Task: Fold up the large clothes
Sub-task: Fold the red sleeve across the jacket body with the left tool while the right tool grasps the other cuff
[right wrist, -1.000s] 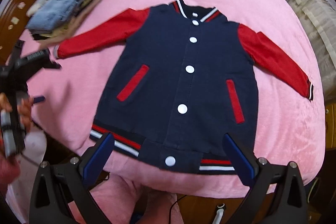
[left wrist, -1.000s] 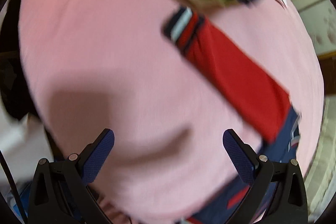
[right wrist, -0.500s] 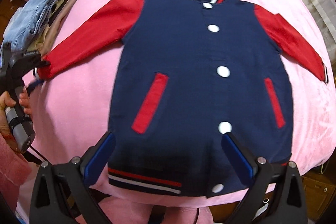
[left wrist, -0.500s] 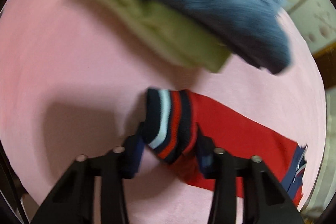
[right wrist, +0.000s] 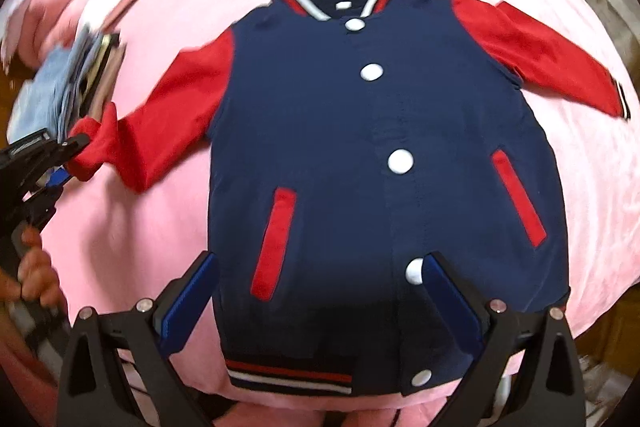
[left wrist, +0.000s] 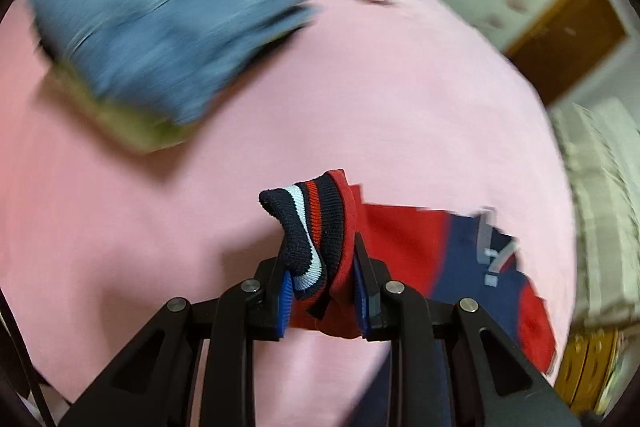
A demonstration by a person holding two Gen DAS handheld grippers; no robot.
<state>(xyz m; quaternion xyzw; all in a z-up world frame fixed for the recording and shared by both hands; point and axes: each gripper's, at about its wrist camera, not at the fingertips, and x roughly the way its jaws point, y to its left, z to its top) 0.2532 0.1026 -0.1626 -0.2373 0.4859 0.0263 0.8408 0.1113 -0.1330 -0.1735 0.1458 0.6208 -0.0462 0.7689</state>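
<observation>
Navy jacket (right wrist: pixel 384 163) flat, collar far | left tongs (left wrist: pixel 320 291) pinch cuff (left wrist: pixel 308 227)

No readable txt, labels, brands or nos. in either view. The navy-and-red snap-front varsity jacket (right wrist: pixel 380 163) shows plain white snaps, no lettering (collar tag area too blurred to tell). The folded blue denim stack (left wrist: pixel 160 27) is motion-blurred; nothing legible there.

The right gripper (right wrist: pixel 316 291) hovered with fingers spread above the jacket (right wrist: pixel 380 155) hem. Far to its left, the left gripper (right wrist: pixel 66 157) pinched the red sleeve cuff (right wrist: pixel 90 143), beside stacked clothes (right wrist: pixel 72 87).
</observation>
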